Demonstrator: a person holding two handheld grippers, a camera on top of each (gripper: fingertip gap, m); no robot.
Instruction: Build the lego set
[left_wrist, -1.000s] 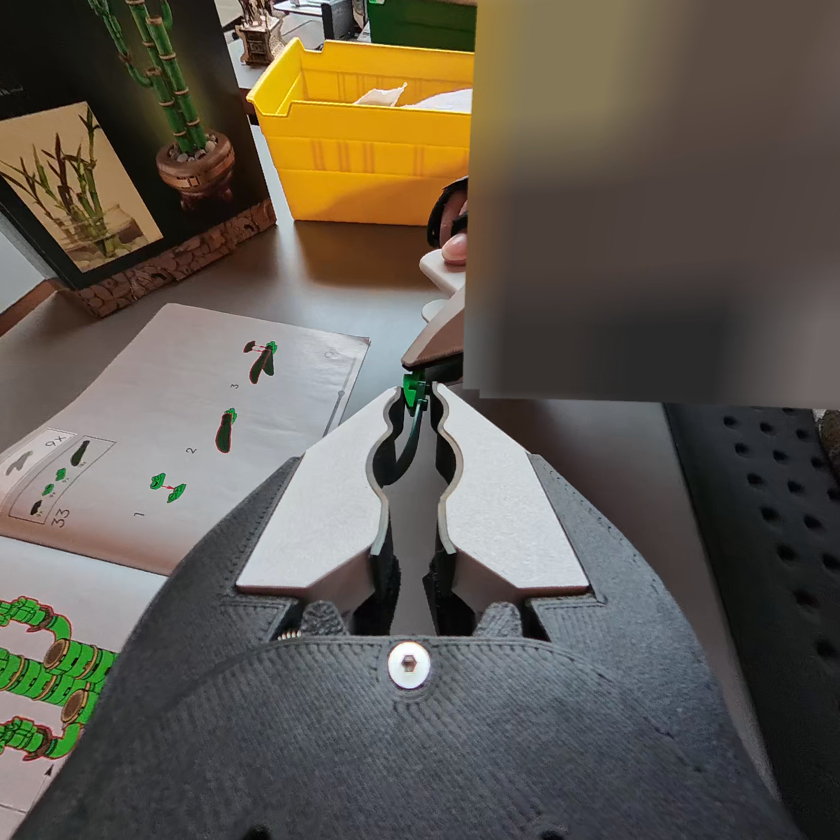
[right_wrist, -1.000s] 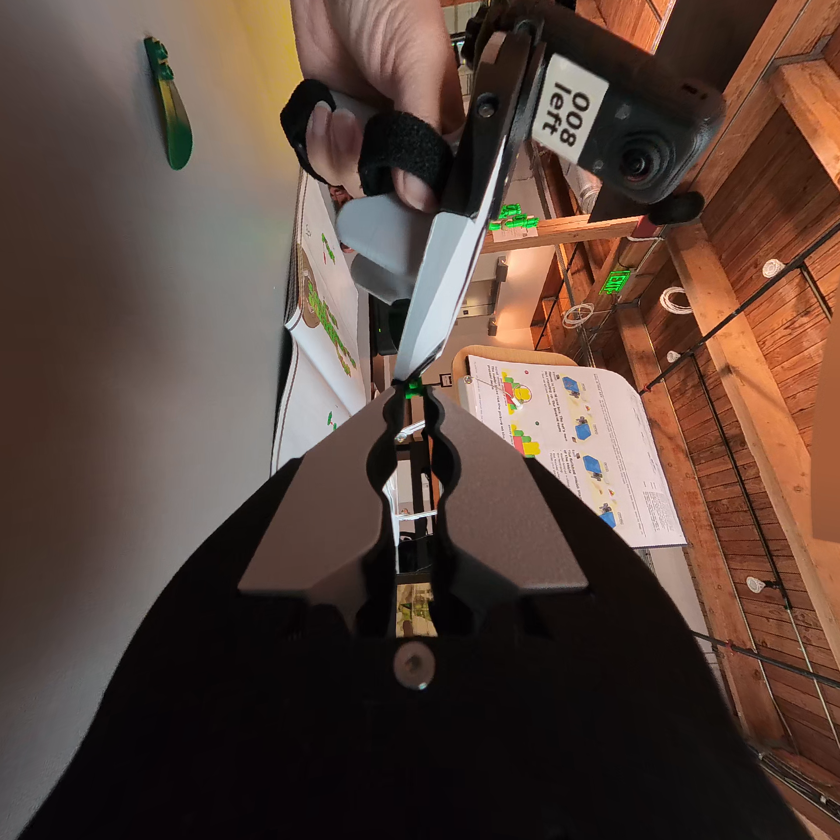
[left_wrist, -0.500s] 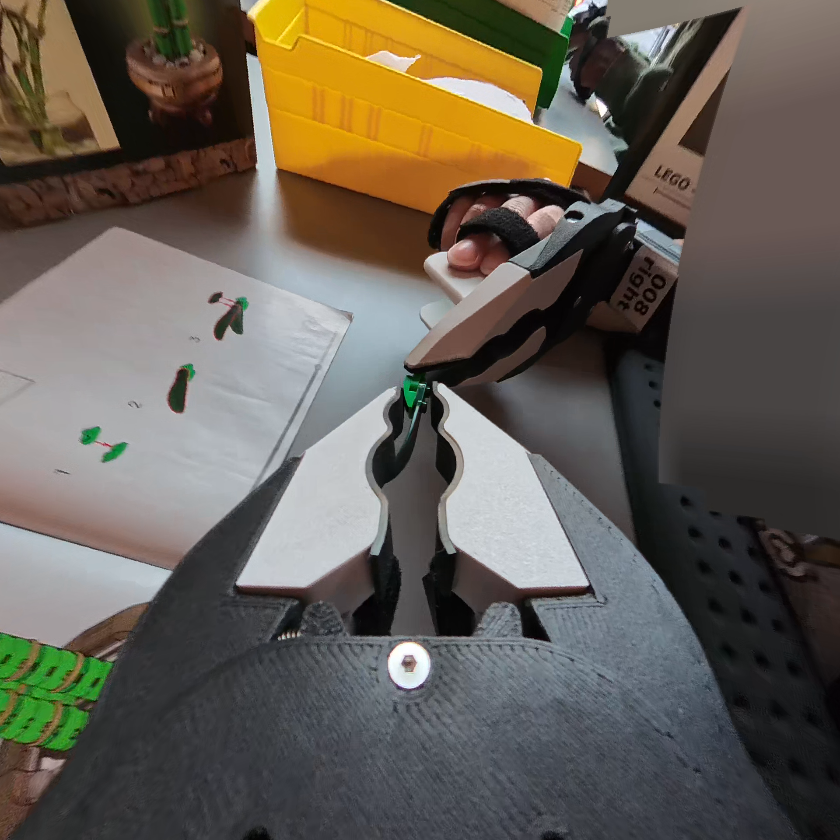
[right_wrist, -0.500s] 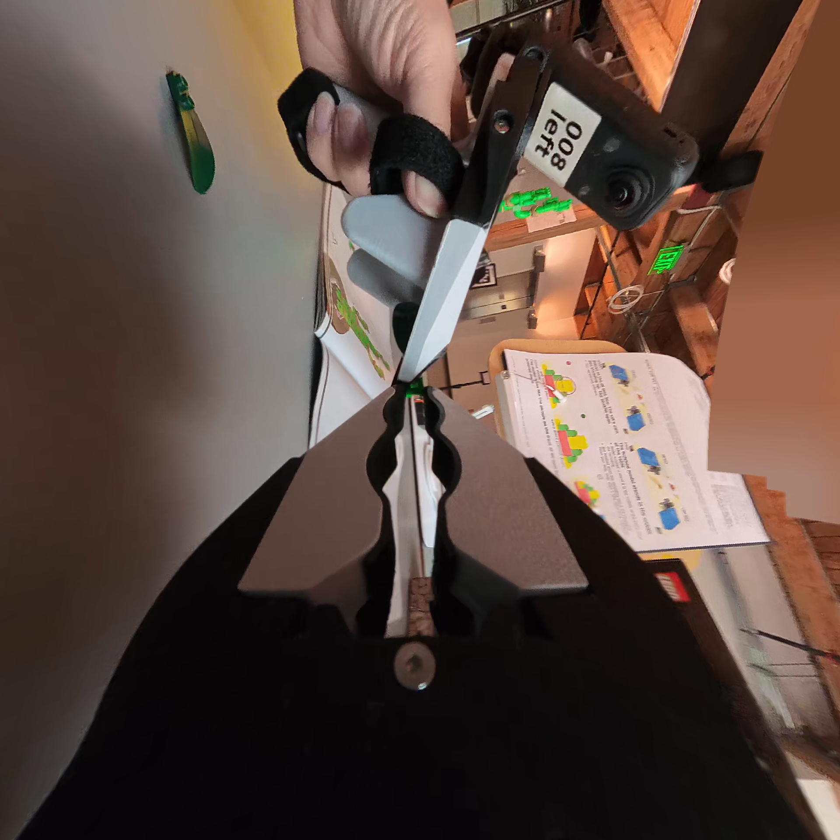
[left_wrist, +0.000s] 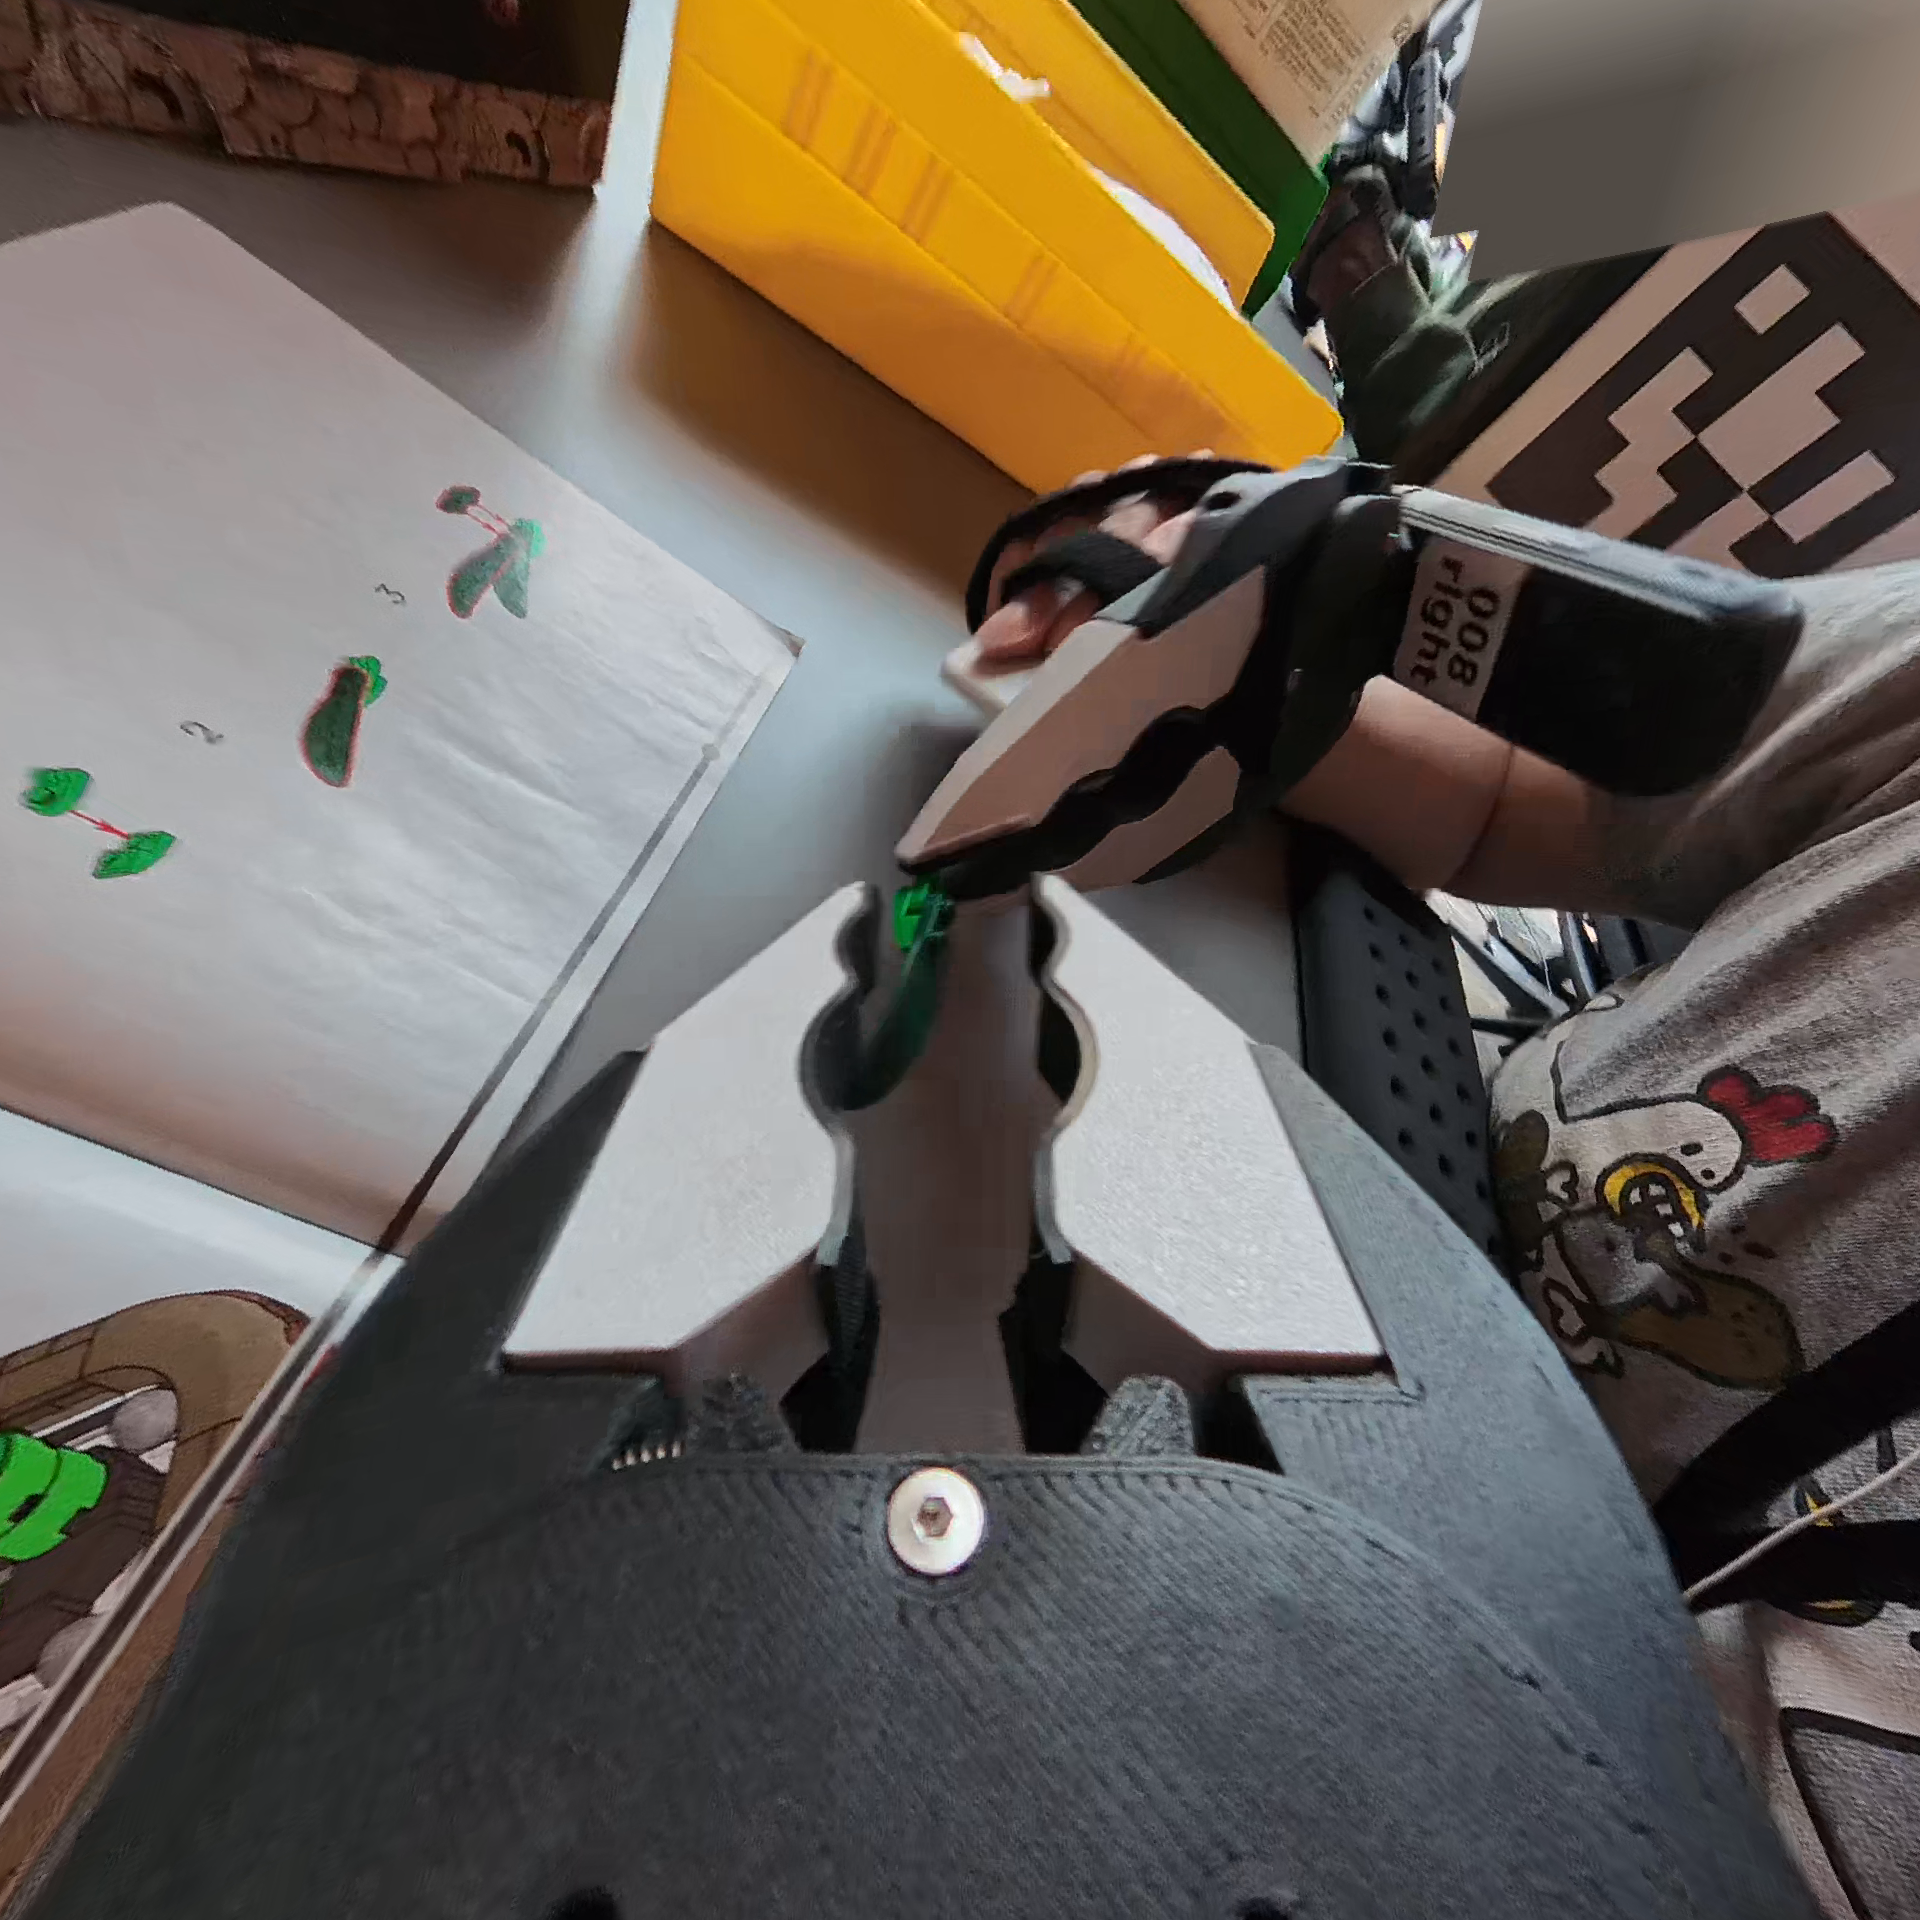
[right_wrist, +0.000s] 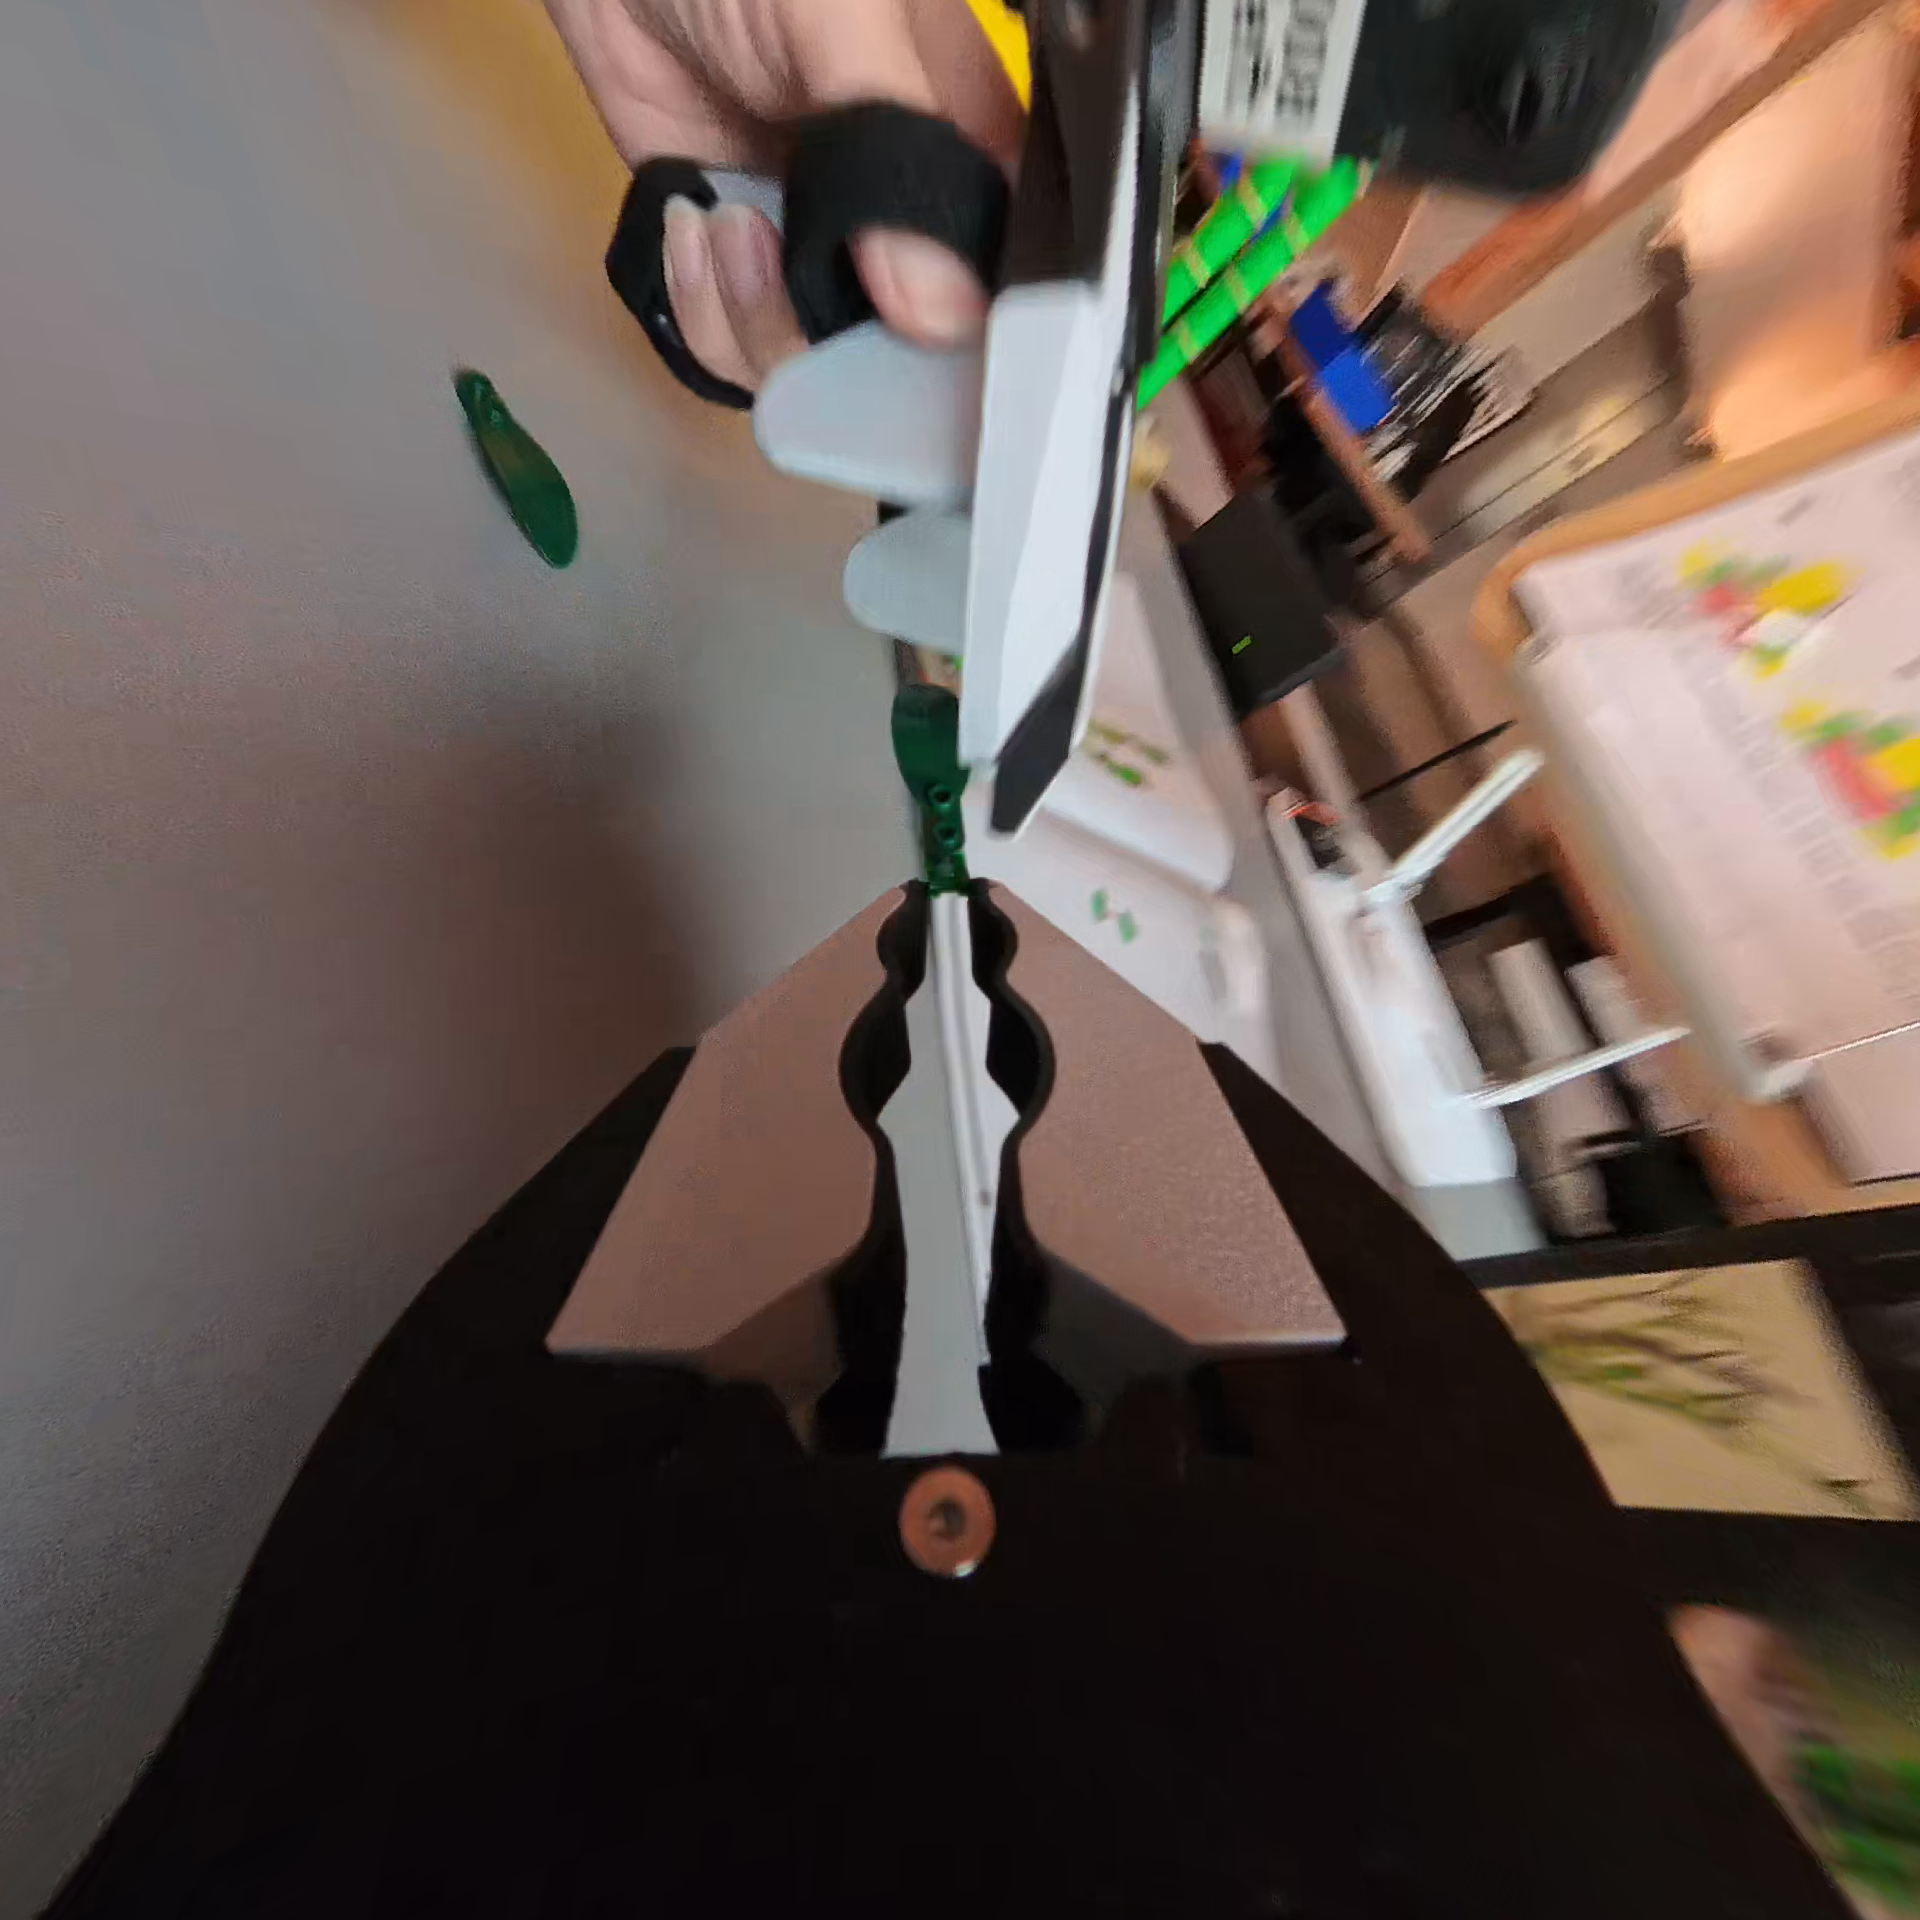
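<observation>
A dark green leaf piece with a bright green clip end (left_wrist: 906, 971) hangs between my two grippers above the dark table (left_wrist: 727, 395). My right gripper (right_wrist: 945, 888) is shut on its clip end, and the leaf (right_wrist: 925, 727) sticks out forward from its tips. In the left wrist view the right gripper (left_wrist: 920, 862) comes in from the right, tips on the piece. My left gripper (left_wrist: 951, 904) has its jaws apart, and the leaf lies by the left finger's notch. The left gripper (right_wrist: 997, 790) shows just beyond the leaf in the right wrist view.
An open instruction booklet (left_wrist: 312, 727) lies on the left. A yellow bin (left_wrist: 935, 260) and the set's box (left_wrist: 312, 114) stand behind it. A second green leaf (right_wrist: 520, 473) lies on the table. A black perforated mat (left_wrist: 1392, 1039) and the person's patterned clothing (left_wrist: 1662, 1195) are at the right.
My left gripper's jaws have opened off the leaf piece. The right gripper keeps hold of it and has drawn back, so more of the leaf shows. Both views have swung.
</observation>
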